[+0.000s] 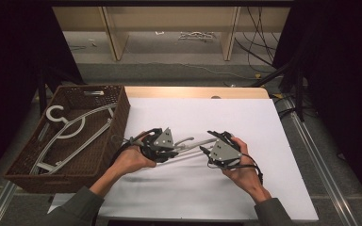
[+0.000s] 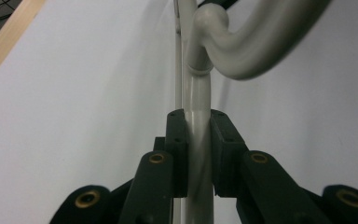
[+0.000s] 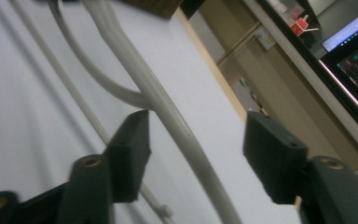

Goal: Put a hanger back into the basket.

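1. Left hand-held gripper (image 1: 172,151), seen in left gripper view (image 2: 199,154): pads pinched tight on grey plastic clothes hanger (image 2: 198,130) at its neck, just below the hook (image 2: 256,51).
2. Right hand-held gripper (image 1: 206,151), right gripper view (image 3: 196,156): jaws spread wide, hanger arm (image 3: 168,112) running between them, nearer the left pad; contact w/ pad can't be told.
3. In high view, hanger (image 1: 192,143) sits between both grippers, over the white sheet (image 1: 245,122) on the table (image 1: 193,92), roughly mid-table, towards the person's side.
4. Left hand (image 1: 131,161) and right hand (image 1: 243,170) each wrapped round a gripper body.
5. Brown wicker basket (image 1: 118,122) at table's left edge, w/ more grey hangers (image 1: 73,129) lying inside.
6. Beyond table: floor w/ cables (image 1: 257,42), wooden shelf legs (image 1: 114,35).
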### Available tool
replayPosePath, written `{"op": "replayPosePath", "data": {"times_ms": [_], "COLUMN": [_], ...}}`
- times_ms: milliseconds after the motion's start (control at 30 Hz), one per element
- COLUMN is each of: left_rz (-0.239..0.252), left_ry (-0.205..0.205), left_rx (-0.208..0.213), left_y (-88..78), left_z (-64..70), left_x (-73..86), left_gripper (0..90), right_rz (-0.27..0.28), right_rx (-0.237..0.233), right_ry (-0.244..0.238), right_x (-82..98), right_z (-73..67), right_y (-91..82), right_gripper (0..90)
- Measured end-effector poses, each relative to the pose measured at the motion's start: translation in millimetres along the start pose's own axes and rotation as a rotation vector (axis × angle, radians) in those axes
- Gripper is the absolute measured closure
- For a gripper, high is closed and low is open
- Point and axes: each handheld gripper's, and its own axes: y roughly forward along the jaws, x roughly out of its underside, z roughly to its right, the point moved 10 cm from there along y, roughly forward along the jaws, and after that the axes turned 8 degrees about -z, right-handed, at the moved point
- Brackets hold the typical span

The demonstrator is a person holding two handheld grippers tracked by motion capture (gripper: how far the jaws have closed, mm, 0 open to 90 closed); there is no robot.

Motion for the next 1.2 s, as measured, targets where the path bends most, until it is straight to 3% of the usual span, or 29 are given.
{"op": "replayPosePath", "data": {"times_ms": [33, 133, 200, 333, 633, 767, 867, 900, 1100, 1200], "left_rz": [0.005, 0.023, 0.032, 0.066, 0.122, 0.125, 0.134, 0.124, 0.145, 0.159], "left_ry": [-0.008, -0.036, -0.05, -0.075, -0.128, -0.12, -0.113, -0.094, -0.105, -0.136], "left_rx": [-0.003, -0.009, -0.008, -0.008, 0.007, -0.001, -0.023, -0.033, -0.077, -0.104], "left_y": [-1.5, -7.3, -12.0, -23.5, -56.2, -75.4, -91.4, -97.4, -129.9, -145.7], "left_z": [-1.5, -6.8, -8.6, -11.3, -13.0, -12.6, -13.2, -14.9, -29.3, -40.2], "left_x": [0.0, 0.1, -0.8, -6.1, -22.8, -28.4, -32.1, -31.6, -28.3, -21.9], "left_gripper": [79.4, 79.4, 79.4, 79.3, 79.3, 79.3, 79.3, 79.3, 79.3, 79.3], "right_rz": [0.012, 0.023, 0.033, 0.049, 0.123, 0.143, 0.155, 0.157, 0.167, 0.169], "right_rx": [-0.001, -0.004, -0.021, -0.035, -0.05, -0.053, -0.054, -0.057, -0.075, -0.077], "right_ry": [0.04, 0.093, 0.158, 0.242, 0.339, 0.366, 0.395, 0.402, 0.45, 0.473], "right_x": [-3.1, -7.2, -9.1, -8.2, -9.1, -8.4, -7.8, -7.3, -3.3, -1.4], "right_z": [0.9, 0.9, -1.0, -5.4, -12.4, -16.3, -18.7, -19.7, -26.0, -27.6], "right_y": [-3.9, -11.5, -17.5, -28.6, -58.0, -67.2, -72.6, -74.4, -83.3, -86.0], "right_gripper": [35.8, 33.6, 33.2, 33.2, 33.2, 32.6, 31.6, 31.1, 27.9, 27.6]}}
